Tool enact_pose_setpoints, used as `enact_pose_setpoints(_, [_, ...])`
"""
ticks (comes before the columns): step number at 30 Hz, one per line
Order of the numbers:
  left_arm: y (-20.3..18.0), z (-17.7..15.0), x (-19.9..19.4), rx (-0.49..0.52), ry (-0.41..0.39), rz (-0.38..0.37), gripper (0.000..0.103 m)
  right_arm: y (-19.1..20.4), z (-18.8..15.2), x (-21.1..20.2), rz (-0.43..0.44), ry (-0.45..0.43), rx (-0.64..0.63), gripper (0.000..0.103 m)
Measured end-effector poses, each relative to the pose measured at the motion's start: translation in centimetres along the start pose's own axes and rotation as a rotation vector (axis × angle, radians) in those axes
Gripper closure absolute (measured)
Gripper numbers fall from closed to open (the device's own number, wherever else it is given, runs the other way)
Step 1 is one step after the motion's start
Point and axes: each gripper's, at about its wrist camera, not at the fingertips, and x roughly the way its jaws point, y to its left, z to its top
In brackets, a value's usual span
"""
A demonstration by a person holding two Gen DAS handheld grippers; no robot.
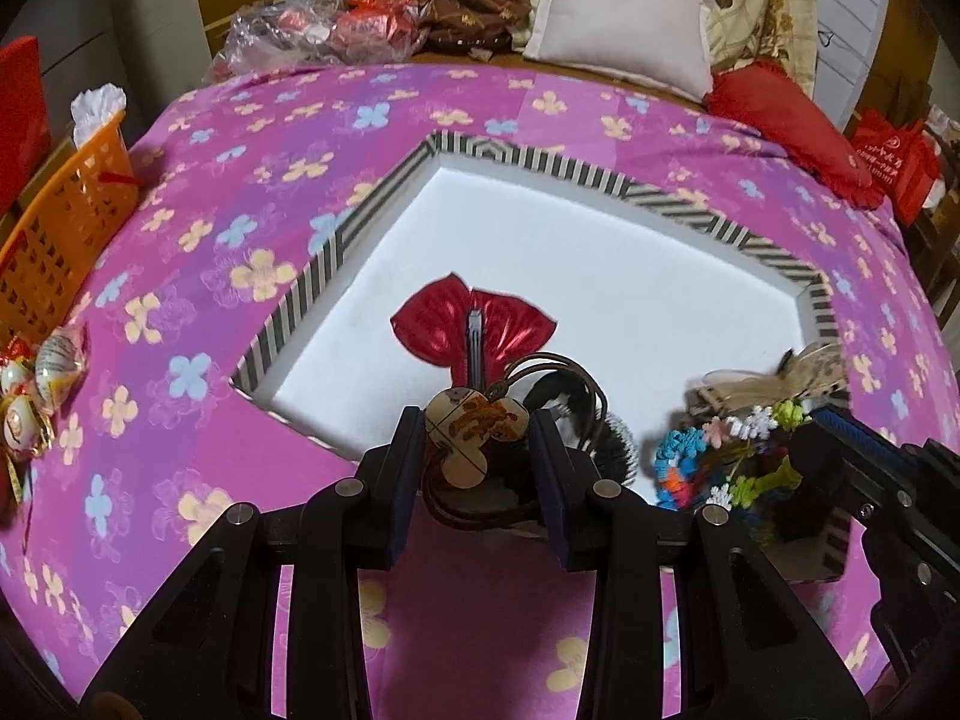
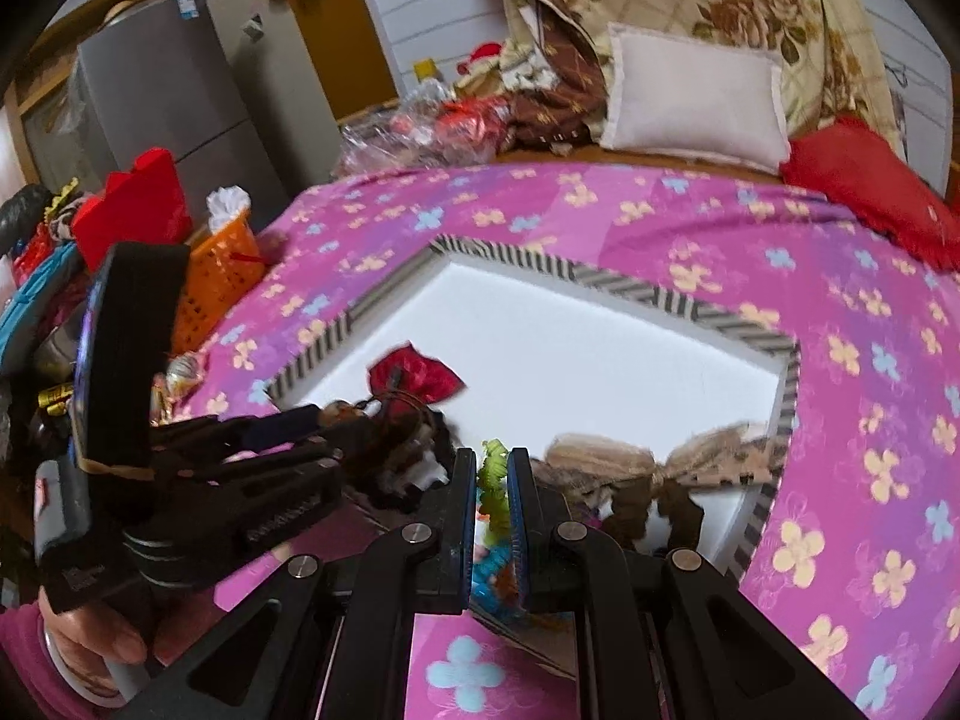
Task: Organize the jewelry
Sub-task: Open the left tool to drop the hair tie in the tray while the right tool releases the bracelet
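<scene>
A big tray (image 1: 384, 204) with a striped rim and a white floor lies on a bed with a pink flower blanket (image 1: 180, 312). It fills the middle of both views.

In the left wrist view, the left hand-held gripper (image 1: 477, 438) is at the bottom middle. Its two fingers are pinching a flower-shaped pendant (image 1: 471, 426), cream with orange marks. A brown cord (image 1: 564, 372) loops up from the pendant, just above the near edge of the tray. Behind it, in the middle of the frame, a red bow clip (image 1: 474, 330) lies flat on the white floor. A dark fuzzy hair tie (image 1: 612, 438) sits just right of the gripper.

At the lower right of that view is a pile of bright things (image 1: 720, 456) in blue, green, white and orange, at the near right corner of the tray. A tan bow (image 1: 780, 378) lies just behind the pile. The right hand-held gripper (image 1: 840, 438) reaches in from the right edge and touches the pile.

In the right wrist view, the right hand-held gripper (image 2: 492, 480) is at the bottom middle. Its fingers are close together and pinch a green frilly piece (image 2: 493, 474) from the pile. The tan bow (image 2: 648, 456) is just to its right. The left hand-held gripper (image 2: 336, 420) shows at the left, with the red bow clip (image 2: 414, 375) above it.

An orange basket (image 1: 66, 228) stands at the left edge of the bed. A white pillow (image 1: 624, 42) and a red pillow (image 1: 786, 120) lie at the top.
</scene>
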Motion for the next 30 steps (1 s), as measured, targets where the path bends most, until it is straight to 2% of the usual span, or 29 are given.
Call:
enact_pose_setpoints(6, [0.1,-0.5,0.8,-0.002,0.008,0.01,0.068,-1.3,-1.2,1.5,-0.03,0.041,0.021,0.093])
enact_pose_setpoints(15, [-0.2,-0.7,0.7,0.008,-0.01,0.029,0.068,-0.8,-2.4,2.3,-0.092,0.074,-0.006,0.093])
enact_pose_setpoints(20, [-0.2,-0.8,0.5,0.007,-0.015,0.025,0.067,-0.3,-3.0,1.7,-0.114,0.065,-0.022,0.087])
enact_pose_setpoints(22, [-0.2,-0.9,0.4,0.011,-0.019,0.021,0.064,-0.2,-3.1,1.2,-0.117,0.051,-0.02,0.077])
enact_pose_setpoints(24, [-0.2,-1.0,0.0,0.011,-0.031,0.013,0.051,-0.1,-3.2,0.6,-0.115,0.033,-0.015,0.07])
enact_pose_setpoints(26, [-0.2,-1.1,-0.4,0.011,-0.043,0.006,0.04,0.1,-3.3,0.1,-0.116,0.024,-0.013,0.069])
enact_pose_setpoints(30, [-0.1,-1.4,-1.3,0.014,-0.061,0.009,0.039,0.2,-3.6,-1.0,-0.11,0.001,0.008,0.069])
